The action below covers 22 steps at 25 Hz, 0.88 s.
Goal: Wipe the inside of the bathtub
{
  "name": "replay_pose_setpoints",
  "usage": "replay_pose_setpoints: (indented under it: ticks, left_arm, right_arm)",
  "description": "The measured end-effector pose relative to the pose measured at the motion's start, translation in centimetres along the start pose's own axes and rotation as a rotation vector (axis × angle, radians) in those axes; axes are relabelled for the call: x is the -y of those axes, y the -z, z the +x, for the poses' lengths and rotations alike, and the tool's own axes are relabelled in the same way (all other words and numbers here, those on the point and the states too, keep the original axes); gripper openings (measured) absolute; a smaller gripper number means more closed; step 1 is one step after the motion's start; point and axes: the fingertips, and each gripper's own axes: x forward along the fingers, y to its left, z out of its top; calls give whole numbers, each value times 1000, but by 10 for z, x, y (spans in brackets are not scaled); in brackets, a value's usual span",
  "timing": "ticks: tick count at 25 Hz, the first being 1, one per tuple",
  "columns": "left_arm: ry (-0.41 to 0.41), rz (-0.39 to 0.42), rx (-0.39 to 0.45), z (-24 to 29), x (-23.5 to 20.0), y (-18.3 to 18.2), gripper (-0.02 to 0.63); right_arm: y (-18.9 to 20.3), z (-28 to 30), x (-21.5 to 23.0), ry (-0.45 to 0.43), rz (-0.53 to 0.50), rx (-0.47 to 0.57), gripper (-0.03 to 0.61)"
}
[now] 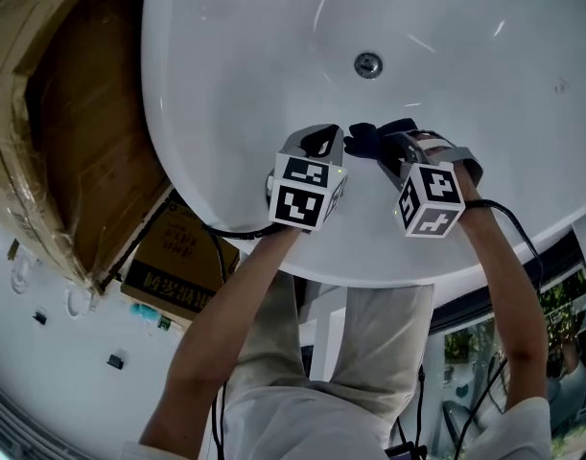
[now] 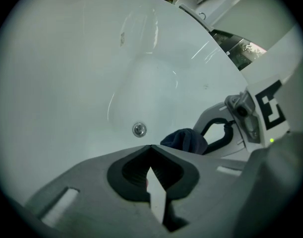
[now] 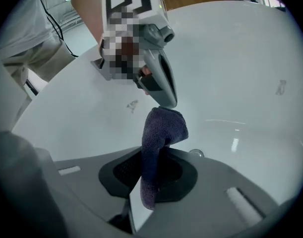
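Observation:
The white bathtub [image 1: 225,75] fills the head view, with its round metal drain [image 1: 367,64] on the floor. A dark blue cloth [image 1: 363,140] hangs from my right gripper [image 1: 392,146], which is shut on it just inside the near wall. In the right gripper view the cloth [image 3: 158,133] sticks up between the jaws of the right gripper [image 3: 156,156], its top touching the tip of the left gripper [image 3: 160,81]. My left gripper [image 1: 319,142] sits close beside it on the left, shut with nothing held. In the left gripper view its tips [image 2: 150,148] meet, with the cloth [image 2: 186,140] and the drain [image 2: 139,129] beyond.
A wooden crate wrapped in cardboard and film [image 1: 72,132] stands left of the tub. A yellow-brown carton [image 1: 177,276] lies on the floor below it. The tub's near rim [image 1: 388,278] is against the person's legs, and cables run down from both grippers.

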Motion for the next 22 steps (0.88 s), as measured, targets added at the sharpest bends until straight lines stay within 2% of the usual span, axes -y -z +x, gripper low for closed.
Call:
replay_pose_setpoints:
  ticks: [6, 12, 22]
  left_arm:
    - [11, 13, 3, 5, 2, -1, -2]
    - [19, 21, -10, 10, 2, 2, -2]
    - [25, 26, -4, 26, -3, -2, -2]
  right_arm:
    - [29, 22, 33, 67, -3, -53, 52]
    - [66, 55, 47, 116, -24, -125, 51]
    - [89, 93, 82, 166, -79, -196, 51]
